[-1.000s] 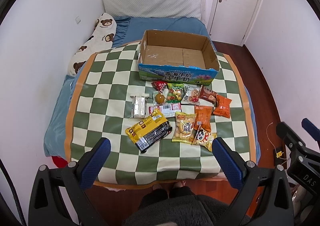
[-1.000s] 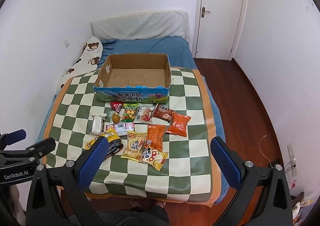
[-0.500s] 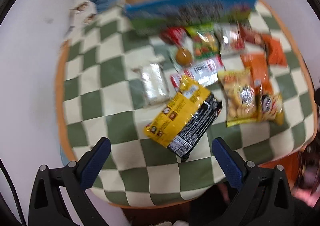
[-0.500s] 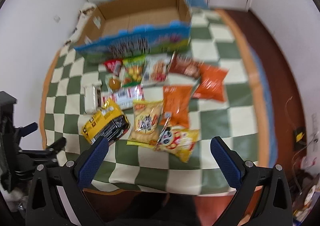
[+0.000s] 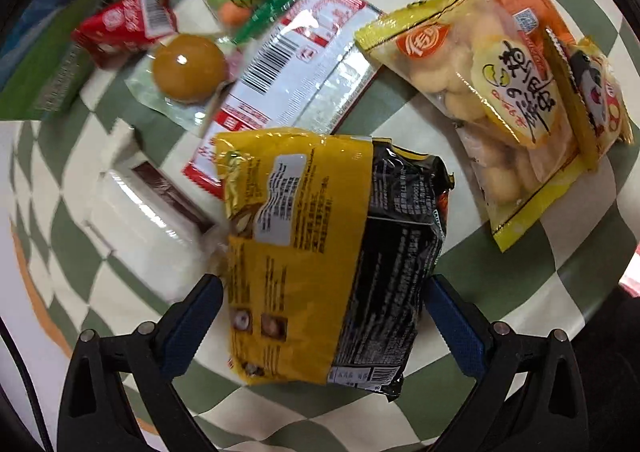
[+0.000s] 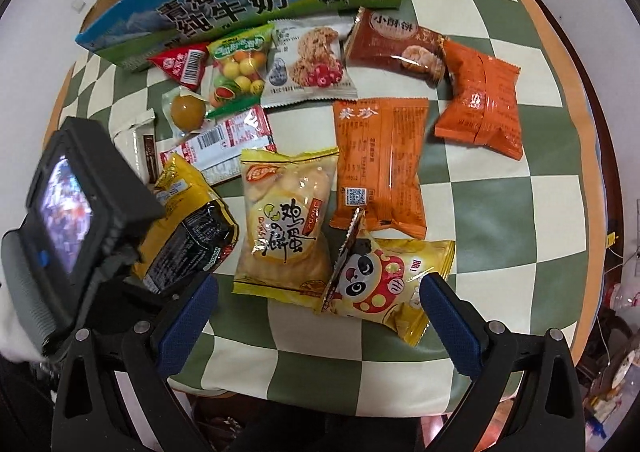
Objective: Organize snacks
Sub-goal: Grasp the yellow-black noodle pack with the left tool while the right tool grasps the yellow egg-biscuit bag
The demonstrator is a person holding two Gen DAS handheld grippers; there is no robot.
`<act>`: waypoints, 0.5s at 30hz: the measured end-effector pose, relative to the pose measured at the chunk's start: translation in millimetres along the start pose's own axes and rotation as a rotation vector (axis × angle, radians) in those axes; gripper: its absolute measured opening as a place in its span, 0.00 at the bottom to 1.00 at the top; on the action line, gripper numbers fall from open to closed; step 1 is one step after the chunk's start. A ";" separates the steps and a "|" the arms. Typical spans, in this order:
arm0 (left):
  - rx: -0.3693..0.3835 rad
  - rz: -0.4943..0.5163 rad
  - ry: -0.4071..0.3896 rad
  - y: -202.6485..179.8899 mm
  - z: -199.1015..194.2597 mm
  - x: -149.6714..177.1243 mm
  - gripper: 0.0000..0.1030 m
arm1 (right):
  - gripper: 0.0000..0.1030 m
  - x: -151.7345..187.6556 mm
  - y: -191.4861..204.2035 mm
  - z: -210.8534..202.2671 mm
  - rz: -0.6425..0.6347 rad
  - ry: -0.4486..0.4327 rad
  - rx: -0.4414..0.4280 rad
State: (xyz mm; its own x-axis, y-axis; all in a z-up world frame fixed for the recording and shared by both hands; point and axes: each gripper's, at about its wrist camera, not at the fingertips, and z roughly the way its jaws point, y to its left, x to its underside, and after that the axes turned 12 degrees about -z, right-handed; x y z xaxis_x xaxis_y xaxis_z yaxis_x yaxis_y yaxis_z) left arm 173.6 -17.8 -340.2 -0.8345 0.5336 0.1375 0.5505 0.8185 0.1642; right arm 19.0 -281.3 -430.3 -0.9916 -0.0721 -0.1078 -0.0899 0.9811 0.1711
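The left tool (image 5: 322, 308) straddles a yellow-and-black pack (image 5: 332, 252) on the checked cloth (image 5: 520, 272), its 2 fingers spread wide at the pack's sides, not yet pinching. The right tool (image 6: 316, 308) hovers open and empty over a panda bag (image 6: 380, 280). The pack looks light, crinkly and slippery, best squeezed across its middle. Its long axis runs away from the left tool toward the box (image 6: 248, 0).

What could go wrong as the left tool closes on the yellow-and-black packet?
The left tool straddles the yellow-and-black packet, jaws still open. The white wrapped bar sits right against the packet, so the left finger might catch or drag it. The packet looks puffy, and a hard squeeze could crush it or let it slip out.
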 end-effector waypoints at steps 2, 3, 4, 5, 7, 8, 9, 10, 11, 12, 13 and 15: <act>0.043 -0.039 -0.011 5.1 -0.9 -0.2 0.84 | 0.99 1.2 -1.0 2.1 0.007 0.006 0.001; 0.051 -0.073 -0.021 8.2 -2.1 1.4 0.83 | 0.99 1.1 -1.8 2.7 0.010 0.006 0.001; 0.058 -0.121 -0.032 12.6 -3.9 3.5 0.81 | 0.99 0.6 -2.1 3.6 0.013 0.004 0.001; 0.071 -0.176 -0.042 18.8 -5.1 6.0 0.81 | 0.98 0.5 -2.8 3.7 0.016 0.001 0.000; 0.114 -0.331 -0.042 38.4 -5.2 12.5 0.80 | 0.95 -1.3 -2.9 4.9 0.017 -0.002 -0.003; 0.145 -0.435 -0.027 51.9 -3.6 18.7 0.80 | 0.93 -3.3 -2.1 5.7 0.015 -0.002 -0.007; 0.175 -0.517 -0.012 63.2 -2.4 25.1 0.80 | 0.91 -4.6 -1.2 6.6 0.012 -0.003 -0.011; 0.200 -0.624 0.001 76.3 -0.9 33.9 0.80 | 0.89 -6.6 0.2 7.6 0.010 -0.003 -0.015; 0.210 -0.704 0.010 86.1 0.3 42.0 0.80 | 0.88 -10.2 2.9 9.6 0.006 -0.003 -0.019; 0.222 -0.770 0.018 94.4 2.0 49.9 0.80 | 0.88 -13.0 4.8 11.4 0.003 -0.005 -0.022; 0.246 -0.844 0.027 103.3 5.1 58.6 0.80 | 0.87 -15.5 6.8 13.4 0.001 -0.008 -0.026; 0.304 -0.911 0.049 113.0 13.7 68.7 0.80 | 0.85 -24.3 11.5 23.8 0.003 -0.002 -0.034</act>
State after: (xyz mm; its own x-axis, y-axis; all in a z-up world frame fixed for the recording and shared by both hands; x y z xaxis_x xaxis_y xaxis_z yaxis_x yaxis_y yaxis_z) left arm 178.2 114.3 -325.6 -0.9329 -0.3381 0.1239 -0.3443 0.9383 -0.0318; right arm 44.3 -264.0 -449.1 -0.9916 -0.0686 -0.1092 -0.0900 0.9747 0.2046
